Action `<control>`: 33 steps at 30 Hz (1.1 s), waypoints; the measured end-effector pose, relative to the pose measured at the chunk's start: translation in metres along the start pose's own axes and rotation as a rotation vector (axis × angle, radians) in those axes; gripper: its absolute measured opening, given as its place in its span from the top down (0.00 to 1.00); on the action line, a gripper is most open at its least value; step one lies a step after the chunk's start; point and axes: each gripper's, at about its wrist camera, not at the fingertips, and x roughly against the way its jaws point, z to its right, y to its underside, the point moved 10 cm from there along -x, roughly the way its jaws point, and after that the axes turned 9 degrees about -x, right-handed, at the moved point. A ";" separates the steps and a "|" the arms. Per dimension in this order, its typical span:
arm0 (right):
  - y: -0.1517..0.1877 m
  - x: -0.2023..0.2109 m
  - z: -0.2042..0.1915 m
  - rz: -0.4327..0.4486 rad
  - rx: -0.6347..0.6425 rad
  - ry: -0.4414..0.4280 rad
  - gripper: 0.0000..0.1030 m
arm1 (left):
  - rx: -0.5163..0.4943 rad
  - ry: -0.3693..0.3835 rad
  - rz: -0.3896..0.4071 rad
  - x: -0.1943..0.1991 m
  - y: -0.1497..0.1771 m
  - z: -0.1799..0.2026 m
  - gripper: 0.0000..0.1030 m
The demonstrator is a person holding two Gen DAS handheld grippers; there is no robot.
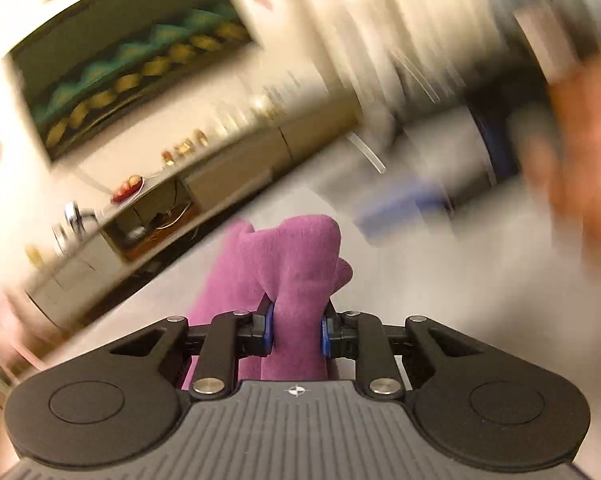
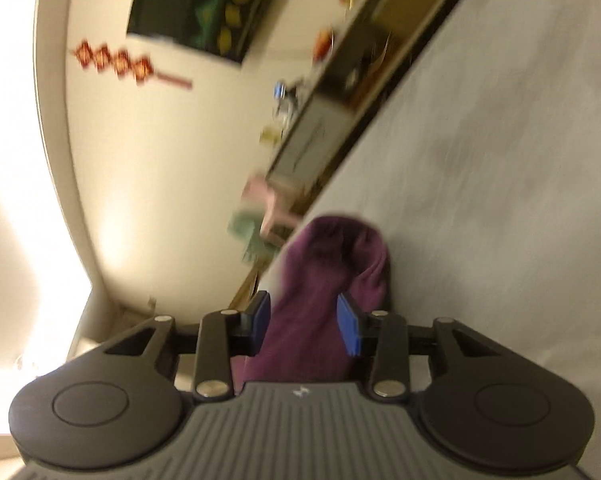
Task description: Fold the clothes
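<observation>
Left gripper (image 1: 296,326) clamped on a bunched fold of purple garment (image 1: 296,264), blue pads (image 1: 269,322) pressed into the cloth from both sides; right gripper (image 2: 303,326) likewise closed on another bunch of the purple garment (image 2: 332,280), its pads (image 2: 349,328) set a little wider round a thicker wad. Garment held up off the pale surface (image 2: 500,160) between the two grippers, slack hanging below and out of sight; both views tilted and smeared with motion, so the lie of the rest of the cloth impossible to tell. A blurred hand (image 1: 580,140) and dark housing at the right edge of the left view, probably the other gripper close by. Behind: a dark framed picture (image 1: 140,60) on the wall above a low cabinet (image 1: 220,168) with small ornaments. Likely step: carrying or shaking out the garment ahead of laying it down. Next move calls for spreading the two grips apart, pulling the cloth taut, lowering it flat onto the surface before any crease.
</observation>
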 end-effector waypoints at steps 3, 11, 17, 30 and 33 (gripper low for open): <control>-0.013 0.021 -0.012 0.078 0.080 0.024 0.63 | 0.421 0.041 0.171 0.035 -0.035 -0.063 0.78; 0.016 0.007 -0.022 0.082 0.389 0.215 0.49 | 1.209 -0.055 -0.130 0.018 0.141 -0.104 0.47; 0.064 -0.021 -0.017 -0.019 0.527 0.331 0.50 | 1.111 -0.084 -0.113 0.036 0.151 -0.112 0.47; 0.025 -0.022 0.007 -0.090 0.826 0.652 0.92 | 0.787 0.024 -0.178 -0.007 0.124 -0.073 0.45; 0.018 -0.002 -0.008 -0.034 0.866 0.684 0.74 | 0.743 0.047 -0.166 -0.009 0.118 -0.065 0.45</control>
